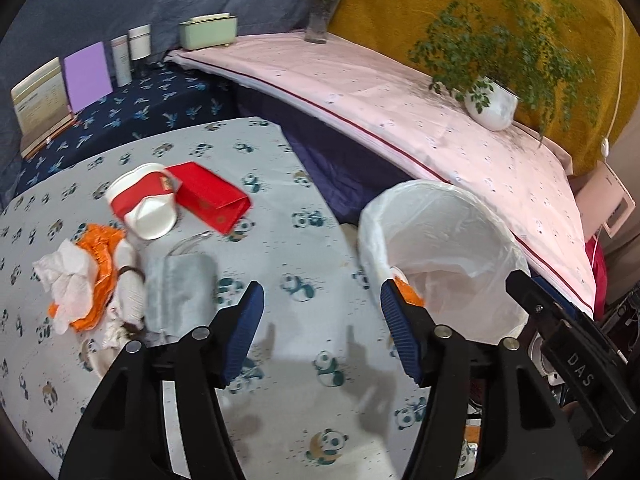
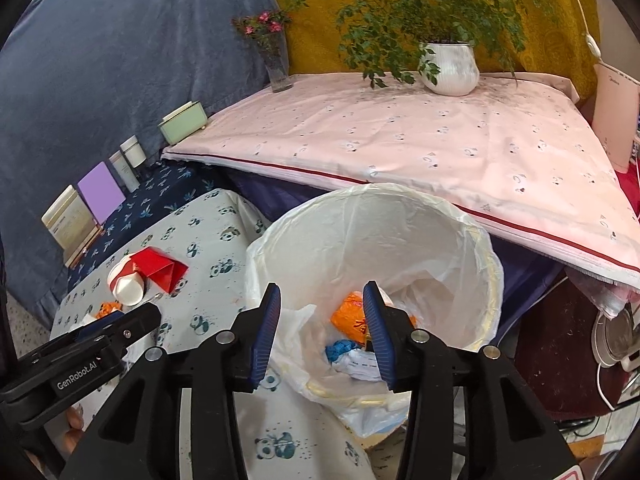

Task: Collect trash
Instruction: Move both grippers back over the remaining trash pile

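Left wrist view: the left hand-held gripper [image 1: 322, 322] hangs over the panda-print counter [image 1: 280, 240] with its jaws apart and nothing between them. The bin [image 1: 440, 248], lined with a white bag, stands at the counter's edge. Well to the left of the bin lies the remaining trash: a cup [image 1: 144, 206], a red box [image 1: 212, 200] touching it, then an orange wrapper [image 1: 100, 276] under a tissue [image 1: 66, 280], beside a grey pouch [image 1: 180, 292].

Right wrist view: the right hand-held gripper [image 2: 320, 328] hovers above the bin [image 2: 400, 240], jaws apart and empty. An orange wrapper [image 2: 350, 314] and crumpled paper [image 2: 360, 364] lie inside the bin.

The step in hand looks like the left reaching for the next piece. It should centre one item between the jaws, close fully, and leave the pouch if it is no trash.
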Tool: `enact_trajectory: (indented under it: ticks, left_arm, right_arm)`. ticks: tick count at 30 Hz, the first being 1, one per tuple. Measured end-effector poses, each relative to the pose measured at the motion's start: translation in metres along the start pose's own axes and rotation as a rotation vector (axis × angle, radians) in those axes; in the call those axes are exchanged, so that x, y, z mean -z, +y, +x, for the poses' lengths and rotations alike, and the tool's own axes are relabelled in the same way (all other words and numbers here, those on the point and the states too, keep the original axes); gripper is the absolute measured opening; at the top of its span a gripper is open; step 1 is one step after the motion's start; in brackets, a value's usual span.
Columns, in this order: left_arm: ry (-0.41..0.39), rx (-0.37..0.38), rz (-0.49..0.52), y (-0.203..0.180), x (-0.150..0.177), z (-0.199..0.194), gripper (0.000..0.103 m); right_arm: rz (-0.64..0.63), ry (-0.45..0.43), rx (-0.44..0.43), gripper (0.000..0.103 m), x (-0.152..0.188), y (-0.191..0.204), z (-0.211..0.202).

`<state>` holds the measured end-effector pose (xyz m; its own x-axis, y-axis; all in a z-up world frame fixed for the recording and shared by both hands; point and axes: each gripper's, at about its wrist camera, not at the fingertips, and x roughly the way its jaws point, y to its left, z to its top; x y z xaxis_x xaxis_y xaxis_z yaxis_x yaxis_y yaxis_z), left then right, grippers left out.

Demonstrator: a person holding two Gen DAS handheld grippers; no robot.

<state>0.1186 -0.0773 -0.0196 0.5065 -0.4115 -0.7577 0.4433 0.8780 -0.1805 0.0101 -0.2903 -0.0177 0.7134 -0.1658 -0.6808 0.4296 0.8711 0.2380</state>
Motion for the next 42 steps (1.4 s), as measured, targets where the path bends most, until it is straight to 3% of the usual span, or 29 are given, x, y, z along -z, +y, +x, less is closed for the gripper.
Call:
enact_trajectory:
  ticks: [6,8,18,29,42]
  left_arm:
    - [-0.014,-0.034,-0.067,0.037,0.005,-0.014,0.058]
    - [-0.022,-0.049,-0.092,0.050,0.008,-0.019,0.064]
    - [-0.054,-0.118,-0.177,0.105,0.019,-0.042,0.065]
    - [-0.064,-0.234,-0.258,0.166,0.036,-0.059,0.069]
    - [-0.054,-0.281,-0.332,0.220,0.049,-0.064,0.072]
  right_arm:
    - [-0.054,0.005,-0.038,0.046,0.005,0.031,-0.003]
    - [-0.074,0.010,-0.054,0.047,0.007,0.042,-0.004]
    - [-0.175,0.042,-0.130,0.051,0.024,0.103,-0.006]
    - [-0.287,0.107,-0.208,0.053,0.054,0.167,-0.002]
    - [-0.376,0.192,-0.262,0.053,0.087,0.223,0.017]
